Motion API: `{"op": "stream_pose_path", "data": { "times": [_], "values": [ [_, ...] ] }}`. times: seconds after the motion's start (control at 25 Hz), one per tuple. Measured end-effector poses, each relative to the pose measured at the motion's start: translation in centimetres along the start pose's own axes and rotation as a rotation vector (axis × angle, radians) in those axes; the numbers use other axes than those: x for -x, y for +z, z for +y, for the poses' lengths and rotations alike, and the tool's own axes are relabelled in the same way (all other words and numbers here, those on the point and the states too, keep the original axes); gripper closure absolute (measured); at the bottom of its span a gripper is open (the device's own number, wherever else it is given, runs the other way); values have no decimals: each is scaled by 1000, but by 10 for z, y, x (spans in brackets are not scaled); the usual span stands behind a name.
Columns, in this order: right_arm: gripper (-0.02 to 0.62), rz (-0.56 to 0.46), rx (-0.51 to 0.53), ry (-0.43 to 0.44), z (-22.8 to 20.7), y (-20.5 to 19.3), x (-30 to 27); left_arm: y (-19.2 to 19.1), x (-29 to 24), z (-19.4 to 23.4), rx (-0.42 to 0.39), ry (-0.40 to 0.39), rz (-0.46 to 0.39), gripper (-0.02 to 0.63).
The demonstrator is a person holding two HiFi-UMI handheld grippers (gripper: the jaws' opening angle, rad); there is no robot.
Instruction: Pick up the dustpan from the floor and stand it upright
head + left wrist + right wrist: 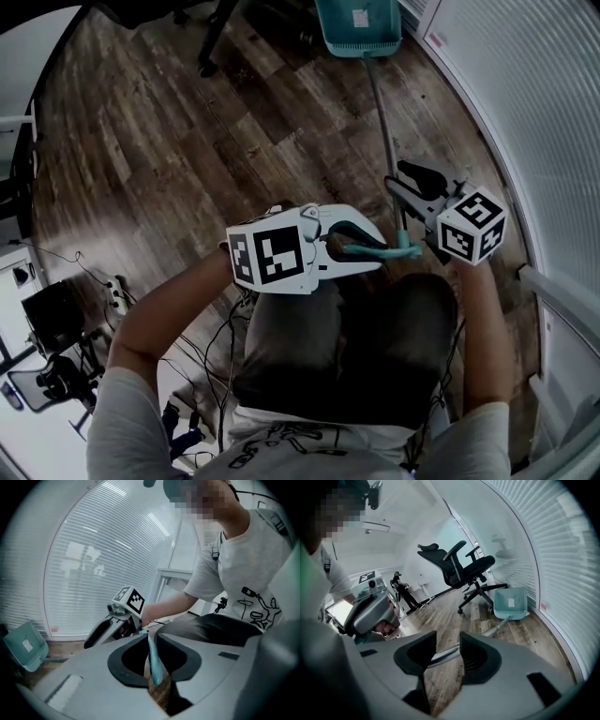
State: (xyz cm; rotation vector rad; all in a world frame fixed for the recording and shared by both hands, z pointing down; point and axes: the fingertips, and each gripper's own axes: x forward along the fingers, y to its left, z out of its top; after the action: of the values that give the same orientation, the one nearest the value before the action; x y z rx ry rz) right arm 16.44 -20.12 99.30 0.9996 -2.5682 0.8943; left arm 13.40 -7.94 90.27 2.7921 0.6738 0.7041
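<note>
On the right gripper (447,634) the jaws stand apart, and the dustpan (510,603) handle (446,657) crosses between them. The teal pan lies far right, near an office chair (461,569).

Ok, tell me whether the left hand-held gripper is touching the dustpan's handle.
Touching. In the left gripper view the left hand-held gripper has its jaws closed against both sides of the teal dustpan handle.

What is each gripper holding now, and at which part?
The left gripper is shut on the teal handle end of the dustpan. The right gripper has its jaws open around the metal pole, not pressing it.
</note>
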Motion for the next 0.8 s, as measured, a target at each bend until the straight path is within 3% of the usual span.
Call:
{"op": "stream_pose_path", "data": {
  "times": [0.28, 0.52, 0.8],
  "values": [
    [451, 18, -52, 30, 46, 31, 16, 48, 32, -12, 77, 9, 3, 563],
    [445, -128, -358, 19, 43, 37, 31, 66, 48, -9, 158, 21, -30, 569],
    [445, -125, -378, 67, 74, 67, 54, 110, 60, -23, 203, -7, -70, 569]
  ]
}}
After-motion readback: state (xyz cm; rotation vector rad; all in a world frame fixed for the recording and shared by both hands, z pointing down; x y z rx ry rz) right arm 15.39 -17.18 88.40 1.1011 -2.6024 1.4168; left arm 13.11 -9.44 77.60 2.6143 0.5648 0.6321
